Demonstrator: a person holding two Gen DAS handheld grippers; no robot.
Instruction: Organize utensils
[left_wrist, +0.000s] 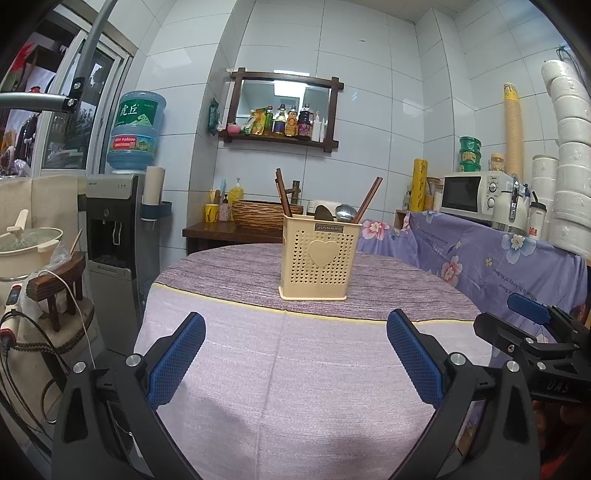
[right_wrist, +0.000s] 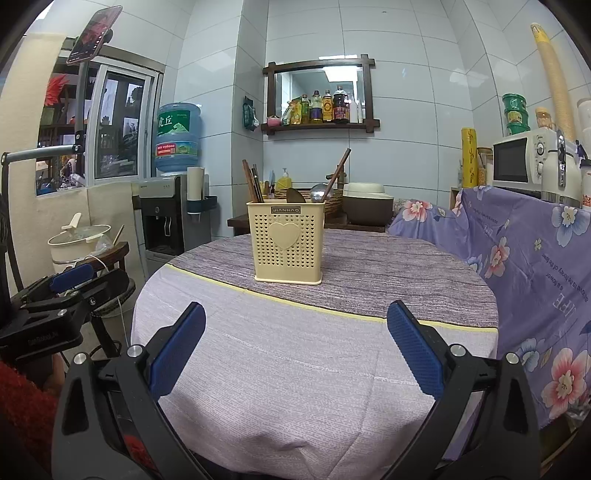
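A cream perforated utensil holder (left_wrist: 318, 258) (right_wrist: 289, 246) with a heart on its front stands upright on the round cloth-covered table (left_wrist: 288, 369) (right_wrist: 295, 369). Dark chopsticks (left_wrist: 283, 194) (right_wrist: 253, 182) lean at its left, one more chopstick (left_wrist: 369, 199) (right_wrist: 337, 173) leans at its right, and a metal spoon (left_wrist: 345, 212) (right_wrist: 317, 192) and a dark spoon (left_wrist: 323, 213) (right_wrist: 294, 195) poke out between. My left gripper (left_wrist: 295, 325) is open near the table's front edge, nothing between its blue pads. My right gripper (right_wrist: 295, 314) is open likewise, also visible in the left wrist view (left_wrist: 532, 314). The left gripper shows at the left edge of the right wrist view (right_wrist: 72, 278).
A floral purple cloth (right_wrist: 517, 266) covers a counter at the right, with a microwave (left_wrist: 471, 195) (right_wrist: 524, 162) on it. A water dispenser (left_wrist: 110, 229) (right_wrist: 166, 218) and a pot (right_wrist: 79, 240) stand at the left. A wooden sink stand (left_wrist: 258, 221) is behind the table.
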